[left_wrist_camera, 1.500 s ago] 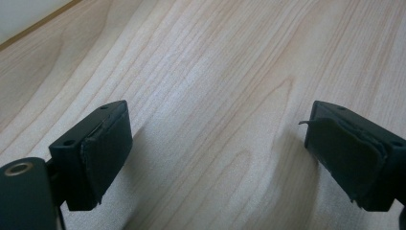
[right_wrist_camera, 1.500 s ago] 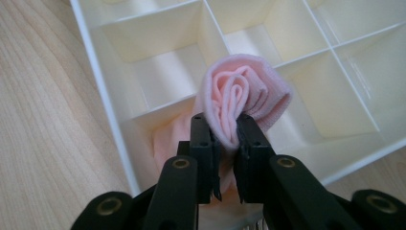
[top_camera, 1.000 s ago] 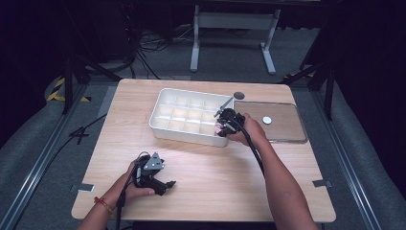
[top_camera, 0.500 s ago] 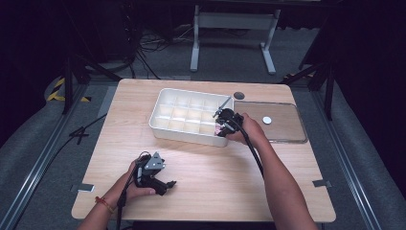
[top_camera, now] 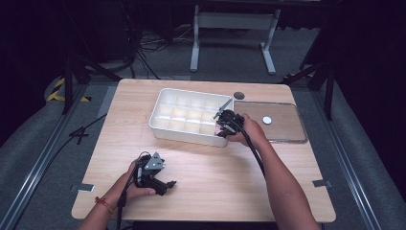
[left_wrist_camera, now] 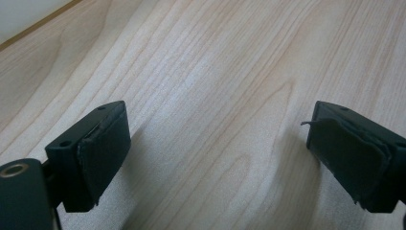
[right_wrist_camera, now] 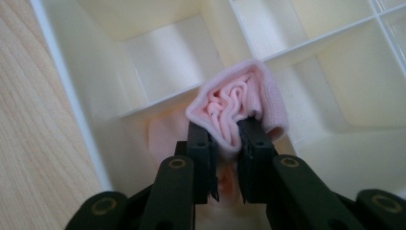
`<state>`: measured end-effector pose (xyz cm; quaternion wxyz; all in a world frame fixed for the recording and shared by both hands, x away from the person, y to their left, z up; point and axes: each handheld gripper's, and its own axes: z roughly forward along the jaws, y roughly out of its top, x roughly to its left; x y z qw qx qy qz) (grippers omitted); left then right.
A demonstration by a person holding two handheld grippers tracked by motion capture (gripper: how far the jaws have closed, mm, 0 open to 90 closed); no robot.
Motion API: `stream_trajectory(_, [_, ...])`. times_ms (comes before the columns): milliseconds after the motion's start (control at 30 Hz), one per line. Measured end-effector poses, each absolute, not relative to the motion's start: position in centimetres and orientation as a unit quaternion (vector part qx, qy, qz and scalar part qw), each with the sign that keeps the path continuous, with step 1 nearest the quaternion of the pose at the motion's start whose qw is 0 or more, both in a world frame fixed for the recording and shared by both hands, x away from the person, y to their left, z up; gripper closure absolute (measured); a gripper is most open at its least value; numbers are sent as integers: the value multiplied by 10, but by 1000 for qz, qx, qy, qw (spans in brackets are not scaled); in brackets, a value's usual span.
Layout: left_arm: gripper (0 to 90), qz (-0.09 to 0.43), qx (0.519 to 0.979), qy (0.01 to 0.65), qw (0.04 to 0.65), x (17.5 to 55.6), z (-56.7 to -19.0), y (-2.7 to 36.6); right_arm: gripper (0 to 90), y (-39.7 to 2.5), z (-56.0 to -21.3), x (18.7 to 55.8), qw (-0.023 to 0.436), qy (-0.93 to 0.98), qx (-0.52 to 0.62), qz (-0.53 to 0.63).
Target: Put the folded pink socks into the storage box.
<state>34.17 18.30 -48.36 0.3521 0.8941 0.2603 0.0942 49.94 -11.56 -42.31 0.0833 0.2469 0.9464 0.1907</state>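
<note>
A white divided box (top_camera: 163, 128) stands on the wooden table, its cells seen close up in the right gripper view (right_wrist_camera: 158, 57). My right gripper (right_wrist_camera: 227, 132) (top_camera: 221, 125) hangs over the box's near right corner cell, shut on a bunched pink cloth (right_wrist_camera: 234, 103) whose folds bulge above the jaws. Part of the cloth hangs down into the cell below. My left gripper (left_wrist_camera: 218, 148) (top_camera: 160, 184) rests low over bare table wood at the front left, jaws wide apart with nothing between them.
A clear lid (top_camera: 282, 125) with a white round sticker (top_camera: 266, 120) lies right of the box. A dark round hole (top_camera: 239, 95) sits in the table behind the box. Bare wood (top_camera: 215, 172) spans the table's front half.
The right gripper has barely shifted over the box's corner cell. The left hand and its gripper stay where they were.
</note>
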Motion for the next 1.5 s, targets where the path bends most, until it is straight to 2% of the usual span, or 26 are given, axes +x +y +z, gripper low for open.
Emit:
stream_trajectory(733, [79,94,893,261,353,342,-484,183,654,-125,-413,492,79,933,263,230])
stream_trajectory(1133, [79,93,893,261,353,342,-484,183,649,-131,-399,484,110,924,262,254])
stream_trajectory(1500, [79,93,894,262,353,342,-484,183,600,-138,-393,472,132,915,255,285])
